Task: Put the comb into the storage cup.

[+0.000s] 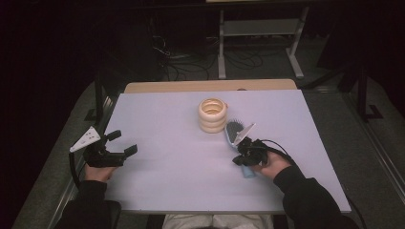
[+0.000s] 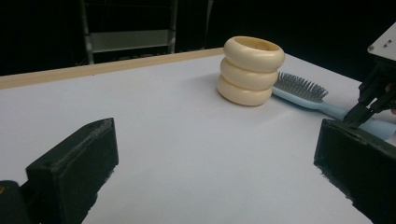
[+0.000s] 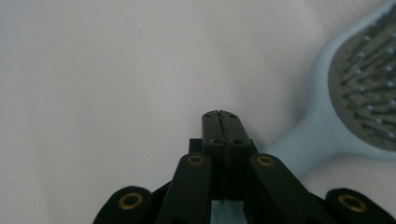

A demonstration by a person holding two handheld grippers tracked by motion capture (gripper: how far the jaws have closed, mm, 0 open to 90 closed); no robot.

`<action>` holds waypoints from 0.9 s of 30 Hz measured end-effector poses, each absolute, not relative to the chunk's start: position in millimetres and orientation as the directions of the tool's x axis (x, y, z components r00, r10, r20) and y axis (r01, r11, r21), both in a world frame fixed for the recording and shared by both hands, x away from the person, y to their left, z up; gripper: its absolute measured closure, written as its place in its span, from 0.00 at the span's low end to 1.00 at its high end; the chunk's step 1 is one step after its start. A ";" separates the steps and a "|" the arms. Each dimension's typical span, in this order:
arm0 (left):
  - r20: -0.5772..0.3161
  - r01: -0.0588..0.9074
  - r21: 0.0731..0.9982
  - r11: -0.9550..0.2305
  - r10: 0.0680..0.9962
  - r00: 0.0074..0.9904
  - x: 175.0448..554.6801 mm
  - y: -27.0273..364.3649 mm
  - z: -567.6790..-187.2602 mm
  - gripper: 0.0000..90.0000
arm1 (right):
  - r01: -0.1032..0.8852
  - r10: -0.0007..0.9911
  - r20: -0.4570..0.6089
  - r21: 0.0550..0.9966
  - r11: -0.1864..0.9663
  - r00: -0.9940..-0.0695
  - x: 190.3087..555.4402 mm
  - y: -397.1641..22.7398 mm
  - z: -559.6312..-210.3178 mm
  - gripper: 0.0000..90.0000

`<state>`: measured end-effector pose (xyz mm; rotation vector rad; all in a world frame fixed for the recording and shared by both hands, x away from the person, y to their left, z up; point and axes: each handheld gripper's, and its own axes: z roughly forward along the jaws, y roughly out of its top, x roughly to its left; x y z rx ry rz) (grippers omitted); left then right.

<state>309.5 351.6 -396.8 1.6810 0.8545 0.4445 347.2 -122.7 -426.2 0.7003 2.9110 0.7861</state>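
Beside the stacked cream rings (image 1: 212, 115) on the white surface (image 1: 167, 162) lies the blue hairbrush (image 1: 235, 133), its handle under the right claw (image 1: 240, 157), pressed together with nothing visibly pinched, so grasping seems left, while the left claw (image 1: 125, 143) waits spread apart.

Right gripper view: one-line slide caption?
Shut right gripper over the white table, beside the blue hairbrush handle.
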 end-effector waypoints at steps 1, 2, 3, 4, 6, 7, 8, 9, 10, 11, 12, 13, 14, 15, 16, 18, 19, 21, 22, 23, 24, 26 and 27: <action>-0.141 0.306 0.947 -0.095 0.734 0.664 309.6 351.7 -396.9 0.00 | 0.420 0.443 0.076 0.489 0.764 -0.893 346.7 -126.4 -426.1 0.99; -0.140 0.306 0.947 -0.095 0.734 0.664 309.7 351.7 -396.9 0.00 | 0.426 0.449 0.077 0.489 0.761 -0.890 346.3 -129.8 -425.8 0.99; -0.141 0.306 0.947 -0.095 0.735 0.664 309.7 351.7 -397.0 0.00 | 0.431 0.454 0.077 0.489 0.758 -0.887 345.8 -133.1 -425.4 0.99; -0.141 0.306 0.947 -0.095 0.735 0.664 309.7 351.8 -397.0 0.00 | 0.435 0.459 0.078 0.491 0.755 -0.885 345.4 -136.2 -425.3 0.99; -0.140 0.306 0.947 -0.096 0.734 0.664 309.7 351.7 -396.9 0.00 | 0.442 0.467 0.079 0.490 0.751 -0.881 344.6 -141.2 -425.1 0.99; -0.140 0.306 0.947 -0.097 0.734 0.665 309.7 351.7 -396.9 0.00 | 0.441 0.466 0.078 0.490 0.751 -0.881 344.4 -142.9 -425.2 0.99; -0.139 0.306 0.947 -0.097 0.734 0.665 309.6 351.7 -396.9 0.00 | 0.446 0.470 0.080 0.490 0.750 -0.879 344.0 -145.3 -425.4 0.99; -0.140 0.305 0.947 -0.096 0.734 0.665 309.6 351.7 -396.9 0.00 | 0.450 0.474 0.081 0.486 0.749 -0.877 343.5 -147.0 -425.7 0.99; -0.140 0.306 0.947 -0.096 0.734 0.664 309.7 351.8 -397.0 0.00 | 0.450 0.474 0.080 0.483 0.751 -0.877 343.3 -148.0 -426.0 0.99; -0.140 0.306 0.947 -0.096 0.734 0.664 309.7 351.8 -396.9 0.00 | 0.450 0.475 0.077 0.482 0.752 -0.877 343.2 -149.4 -426.4 0.99; -0.141 0.306 0.947 -0.095 0.735 0.663 309.5 351.7 -396.9 0.00 | 0.454 0.480 0.077 0.479 0.751 -0.874 343.0 -150.9 -426.4 0.99; -0.142 0.306 0.947 -0.093 0.735 0.663 309.4 351.6 -396.8 0.00 | 0.457 0.482 0.078 0.480 0.749 -0.873 342.9 -152.4 -426.5 0.99; -0.142 0.306 0.947 -0.093 0.735 0.663 309.5 351.7 -396.8 0.00 | 0.458 0.483 0.080 0.480 0.748 -0.872 342.9 -153.4 -426.6 0.99; -0.142 0.306 0.947 -0.093 0.735 0.663 309.4 351.7 -396.8 0.00 | 0.461 0.487 0.079 0.480 0.746 -0.870 342.9 -155.3 -426.5 0.99; -0.143 0.306 0.947 -0.092 0.735 0.663 309.4 351.7 -396.8 0.00 | 0.462 0.489 0.078 0.480 0.746 -0.869 343.1 -157.1 -426.6 0.99; -0.142 0.306 0.947 -0.093 0.735 0.663 309.5 351.7 -396.8 0.00 | 0.472 0.497 0.084 0.479 0.740 -0.864 342.9 -160.0 -426.3 0.99; -0.141 0.306 0.947 -0.094 0.735 0.663 309.5 351.8 -396.8 0.00 | 0.473 0.498 0.084 0.481 0.738 -0.863 343.1 -162.3 -426.3 0.99; -0.141 0.306 0.947 -0.094 0.735 0.663 309.6 351.8 -396.9 0.00 | 0.476 0.502 0.085 0.482 0.735 -0.861 343.0 -165.8 -426.2 0.99; -0.142 0.306 0.947 -0.094 0.735 0.664 309.6 351.8 -396.9 0.00 | 0.482 0.507 0.087 0.481 0.733 -0.858 342.8 -167.5 -426.2 0.99; -0.141 0.306 0.947 -0.094 0.735 0.663 309.5 351.7 -396.9 0.00 | 0.485 0.510 0.087 0.480 0.731 -0.856 342.9 -169.2 -426.2 0.99; -0.142 0.306 0.947 -0.094 0.735 0.664 309.5 351.7 -396.9 0.00 | 0.489 0.515 0.087 0.479 0.729 -0.853 342.8 -170.6 -426.2 0.99; -0.140 0.306 0.947 -0.096 0.734 0.664 309.7 351.8 -396.9 0.00 | 0.498 0.523 0.092 0.479 0.723 -0.847 342.8 -174.7 -426.0 0.99; -0.140 0.306 0.947 -0.096 0.734 0.664 309.7 351.8 -397.0 0.00 | 0.501 0.526 0.092 0.478 0.721 -0.845 343.0 -176.8 -425.9 0.99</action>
